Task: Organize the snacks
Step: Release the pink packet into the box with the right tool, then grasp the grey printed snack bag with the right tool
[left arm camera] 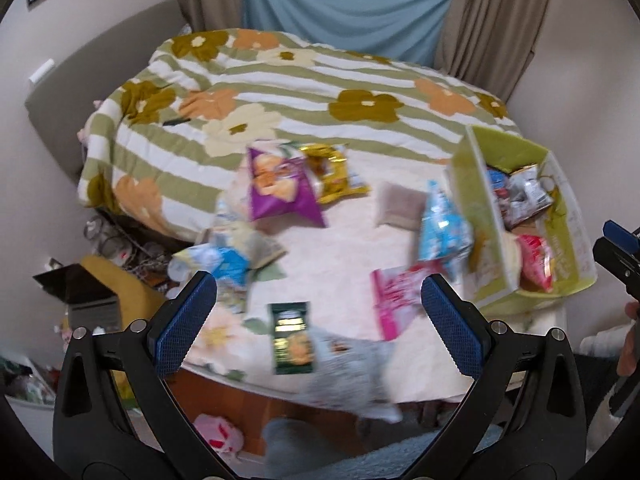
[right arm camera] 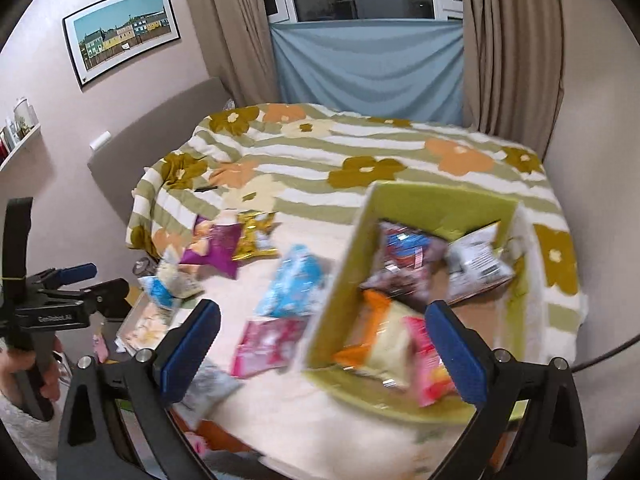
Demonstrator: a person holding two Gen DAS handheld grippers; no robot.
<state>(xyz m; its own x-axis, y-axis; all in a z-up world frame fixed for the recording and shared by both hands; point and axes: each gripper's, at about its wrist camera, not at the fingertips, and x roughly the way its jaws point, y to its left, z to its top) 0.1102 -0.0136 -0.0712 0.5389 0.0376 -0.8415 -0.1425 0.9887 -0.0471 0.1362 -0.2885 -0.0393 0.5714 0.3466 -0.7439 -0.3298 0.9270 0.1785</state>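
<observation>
Left gripper (left arm camera: 319, 294): held wide open above the near edge of the bed, nothing between its blue pads (left arm camera: 185, 322) and nothing touched.
Right gripper (right arm camera: 323, 328): likewise spread wide and released, hovering over the near left corner of the green cardboard box (right arm camera: 440, 196); no packet is gripped or touched.
Box: set on the bed's right side, near the foot edge, open-topped and already loaded with several packets, among them a pink-red packet (right arm camera: 428, 364) and an orange-and-cream packet (right arm camera: 384, 344).
Loose snacks: scattered over the cream blanket (left arm camera: 340, 248) left of the box.
Dark green packet (left arm camera: 292, 338): seen lying flat near the bed's near edge, between the left gripper's fingers in view.
Pink packet (left arm camera: 394, 300): lying just beside the box's left wall.
Light blue packet (left arm camera: 442, 226): leaning against the box's left wall.
Purple chip bag (left arm camera: 280, 188) and gold packet (left arm camera: 332, 172): lying together toward the bed's middle, at the edge of the striped floral quilt (left arm camera: 304, 80).
Image quality: blurred; packet labels cannot be read.
</observation>
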